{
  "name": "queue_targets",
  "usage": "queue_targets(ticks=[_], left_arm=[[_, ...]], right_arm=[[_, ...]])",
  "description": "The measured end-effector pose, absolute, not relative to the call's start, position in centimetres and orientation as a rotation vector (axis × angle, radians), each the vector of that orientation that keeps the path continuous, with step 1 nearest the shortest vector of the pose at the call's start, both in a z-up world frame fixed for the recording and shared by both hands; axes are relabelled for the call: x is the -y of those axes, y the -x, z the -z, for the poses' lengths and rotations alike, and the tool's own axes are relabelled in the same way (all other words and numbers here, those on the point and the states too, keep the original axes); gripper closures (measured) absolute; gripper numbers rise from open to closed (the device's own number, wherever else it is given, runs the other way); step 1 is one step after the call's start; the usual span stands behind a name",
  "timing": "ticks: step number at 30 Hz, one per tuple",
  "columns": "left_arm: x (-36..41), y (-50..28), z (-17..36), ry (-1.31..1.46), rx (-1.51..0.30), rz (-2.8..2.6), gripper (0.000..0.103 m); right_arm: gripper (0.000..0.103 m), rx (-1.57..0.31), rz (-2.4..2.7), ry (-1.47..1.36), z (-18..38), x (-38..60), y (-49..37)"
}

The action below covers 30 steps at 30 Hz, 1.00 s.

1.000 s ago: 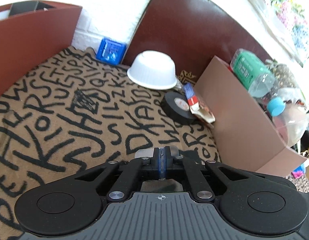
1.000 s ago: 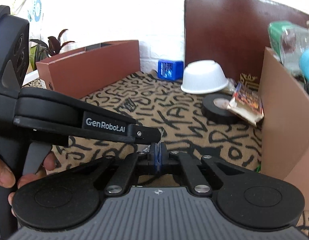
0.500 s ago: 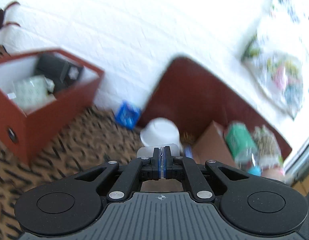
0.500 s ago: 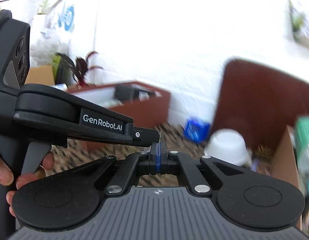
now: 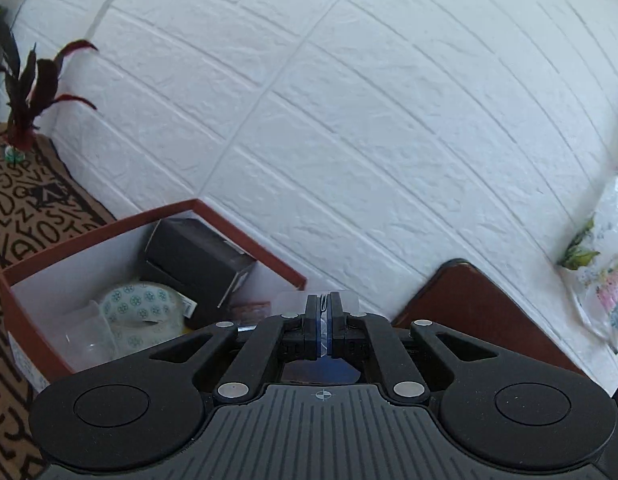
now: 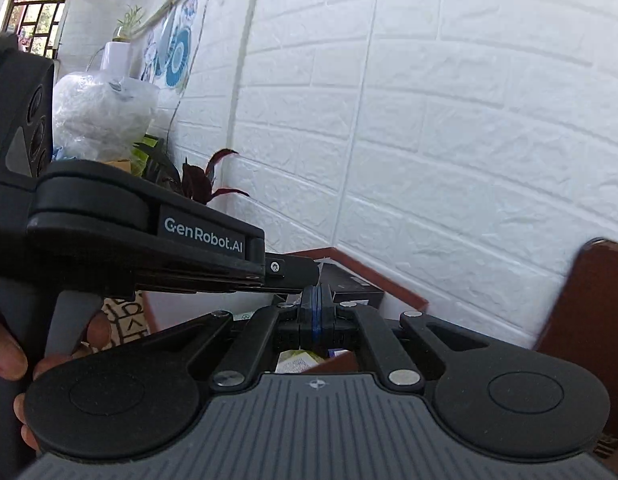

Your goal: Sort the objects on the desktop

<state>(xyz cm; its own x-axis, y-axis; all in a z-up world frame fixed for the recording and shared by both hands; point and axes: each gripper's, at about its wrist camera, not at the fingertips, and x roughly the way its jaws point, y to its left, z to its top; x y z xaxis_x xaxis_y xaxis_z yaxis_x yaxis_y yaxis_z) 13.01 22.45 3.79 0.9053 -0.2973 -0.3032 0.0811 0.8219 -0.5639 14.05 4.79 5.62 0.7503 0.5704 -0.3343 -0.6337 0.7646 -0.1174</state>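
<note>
we hold both the left gripper [image 5: 324, 312] and right gripper [image 6: 316, 307] clenched on nothing (aimed mostly at wall), so we dip toward the red box [image 5: 37, 336] at eight o'clock before picking anything.

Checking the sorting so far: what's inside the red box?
In the red box: a black box, a patterned tape roll and a clear container. The left hand-held gripper covers its near corner.

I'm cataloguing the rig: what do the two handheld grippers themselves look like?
Both the left gripper and right gripper are matte black, with ribbed grey bases, round side discs, silver pivot screws and blue-edged pads. White "GenRobot.AI" lettering marks the left one's side.
</note>
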Motion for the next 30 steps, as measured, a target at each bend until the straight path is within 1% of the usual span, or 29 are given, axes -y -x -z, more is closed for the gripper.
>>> queue_targets(ticks=[4, 11, 12, 13, 14, 15, 16, 17, 18, 19, 21, 23, 25, 27, 30], left_arm=[[-23.9, -16.5, -1.7, 0.607, -0.443, 0.205, 0.103], [-24.7, -20.5, 0.4, 0.615, -0.524, 0.215, 0.103], [-24.8, -20.8, 0.7, 0.617, -0.53, 0.216, 0.09], [-24.9, -21.0, 0.8, 0.623, -0.534, 0.214, 0.083], [-25.1, -21.1, 0.9, 0.633, -0.538, 0.205, 0.082], [-25.3, -21.0, 1.0, 0.652, -0.541, 0.201, 0.073], [-25.6, -20.9, 0.9, 0.668, -0.536, 0.197, 0.047], [-25.8, -20.8, 0.7, 0.678, -0.53, 0.197, 0.032], [-26.0, -20.5, 0.6, 0.682, -0.521, 0.188, 0.018], [-26.1, -20.1, 0.4, 0.675, -0.502, 0.174, 0.016], [-26.1, -19.7, 0.1, 0.648, -0.491, 0.182, 0.014], [-25.9, -19.3, 0.1, 0.64, -0.498, 0.188, 0.009], [-25.7, -18.7, 0.0, 0.637, -0.512, 0.182, 0.001], [-25.5, -18.0, -0.2, 0.624, -0.524, 0.19, 0.0], [-24.9, -16.8, -0.4, 0.581, -0.522, 0.211, 0.0]], right_arm=[[0.102, -0.337, -0.665, 0.236, -3.7, -6.2, -17.8], [0.102, -0.385, -0.644, 0.254, -1.2, -7.1, -21.4], [0.102, -0.389, -0.64, 0.258, -1.0, -7.2, -21.8], [0.102, -0.387, -0.637, 0.266, -0.8, -7.4, -21.9], [0.102, -0.386, -0.637, 0.274, -0.6, -7.6, -22.1], [0.102, -0.386, -0.637, 0.286, -0.4, -7.7, -22.0], [0.099, -0.38, -0.634, 0.303, -0.3, -7.9, -21.9], [0.094, -0.369, -0.633, 0.322, -0.2, -8.2, -21.9], [0.075, -0.361, -0.628, 0.339, -0.1, -8.3, -21.6], [0.054, -0.348, -0.624, 0.349, 0.0, -8.4, -21.4], [0.031, -0.308, -0.61, 0.362, 0.1, -8.3, -20.6], [0.027, -0.276, -0.608, 0.39, 0.1, -8.4, -19.8], [0.009, -0.275, -0.611, 0.408, 0.3, -8.6, -19.2], [0.005, -0.258, -0.599, 0.424, 0.5, -8.6, -18.4], [0.003, -0.266, -0.59, 0.41, 0.6, -8.2, -17.6]])
